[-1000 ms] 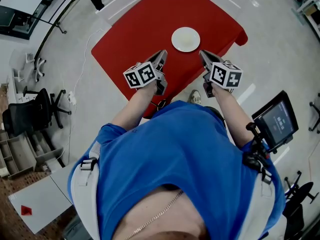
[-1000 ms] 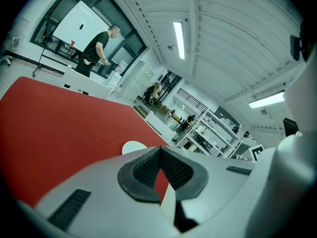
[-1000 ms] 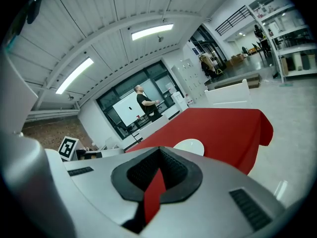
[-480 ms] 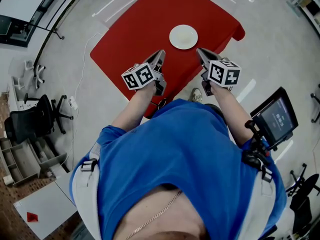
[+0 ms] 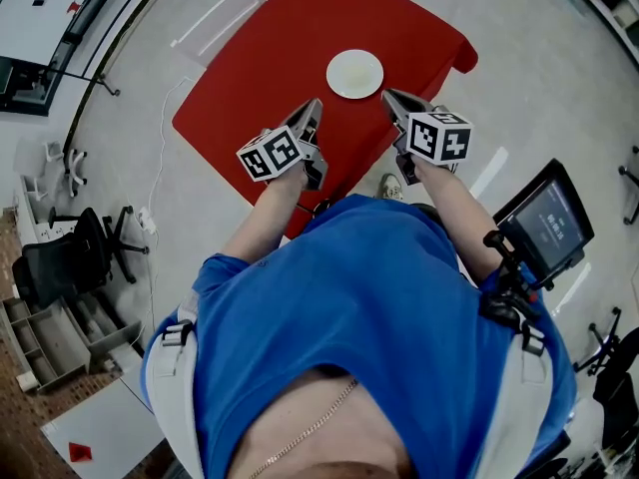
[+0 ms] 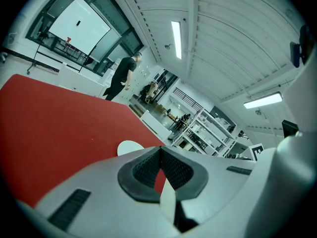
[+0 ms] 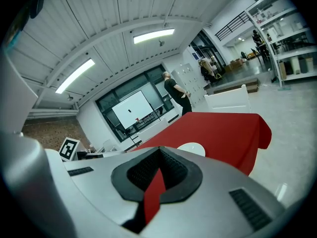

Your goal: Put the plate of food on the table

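Observation:
A white plate [image 5: 354,74] lies on the red table [image 5: 290,38], near its front edge; I cannot make out any food on it. My left gripper [image 5: 314,110] hovers just left of the plate and nearer to me, jaws shut and empty. The right gripper [image 5: 389,97] hangs close to the plate's right rim, also shut with nothing in it. In the left gripper view the plate [image 6: 130,147] peeks over the closed jaws, on the red tabletop [image 6: 59,113]. The right gripper view shows the plate [image 7: 194,148] just past its jaws.
A screen on a stand [image 5: 544,230] is at my right. Office chairs [image 5: 70,257] and a grey shelf unit [image 5: 45,342] stand on the floor at left. A person [image 6: 121,76] stands beyond the table, and storage racks [image 6: 208,133] fill the far hall.
The table and plate have drifted up and left in the head view. Both grippers stay shut, holding their places beside the plate, the right one slightly closer to it.

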{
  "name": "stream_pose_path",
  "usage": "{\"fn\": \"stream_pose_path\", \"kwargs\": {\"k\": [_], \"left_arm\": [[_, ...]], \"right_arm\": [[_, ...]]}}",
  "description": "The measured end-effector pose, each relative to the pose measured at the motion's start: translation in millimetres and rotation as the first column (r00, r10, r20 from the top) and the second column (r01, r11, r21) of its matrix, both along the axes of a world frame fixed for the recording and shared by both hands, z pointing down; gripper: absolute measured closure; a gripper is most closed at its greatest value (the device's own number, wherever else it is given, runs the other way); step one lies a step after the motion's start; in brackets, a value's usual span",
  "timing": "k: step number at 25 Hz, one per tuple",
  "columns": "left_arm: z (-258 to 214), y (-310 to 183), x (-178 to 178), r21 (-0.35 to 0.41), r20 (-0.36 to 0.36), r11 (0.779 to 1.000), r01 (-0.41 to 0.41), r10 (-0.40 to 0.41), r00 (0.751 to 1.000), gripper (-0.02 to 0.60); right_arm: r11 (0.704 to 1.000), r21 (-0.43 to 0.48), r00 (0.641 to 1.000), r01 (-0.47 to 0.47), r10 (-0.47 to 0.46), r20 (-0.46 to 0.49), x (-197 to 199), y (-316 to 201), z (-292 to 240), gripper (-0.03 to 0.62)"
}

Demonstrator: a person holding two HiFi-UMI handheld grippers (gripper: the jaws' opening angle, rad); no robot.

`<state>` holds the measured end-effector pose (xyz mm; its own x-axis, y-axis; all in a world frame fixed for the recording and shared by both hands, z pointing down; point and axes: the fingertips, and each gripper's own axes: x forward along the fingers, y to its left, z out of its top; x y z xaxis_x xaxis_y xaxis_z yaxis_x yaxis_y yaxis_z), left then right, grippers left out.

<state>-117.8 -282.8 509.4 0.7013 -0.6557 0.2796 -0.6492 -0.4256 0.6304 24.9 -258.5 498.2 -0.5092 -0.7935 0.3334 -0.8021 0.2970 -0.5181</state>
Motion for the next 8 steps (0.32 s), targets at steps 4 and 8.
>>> {"fn": "stream_pose_path", "kwargs": {"k": [4, 8], "left_arm": [[-0.8, -2.2, 1.9, 0.006, -0.008, 1.000, -0.005, 0.005, 1.000, 0.574], [2.2, -2.5, 3.2, -0.008, 0.001, 1.000, -0.001, 0.001, 1.000, 0.574]], "right_arm": [[1.000, 0.005, 1.000, 0.000, 0.000, 0.001, -0.8, -1.3, -0.8, 0.591], [1.000, 0.008, 1.000, 0.000, 0.000, 0.003, 1.0, -2.2, -0.1, 0.591]]}}
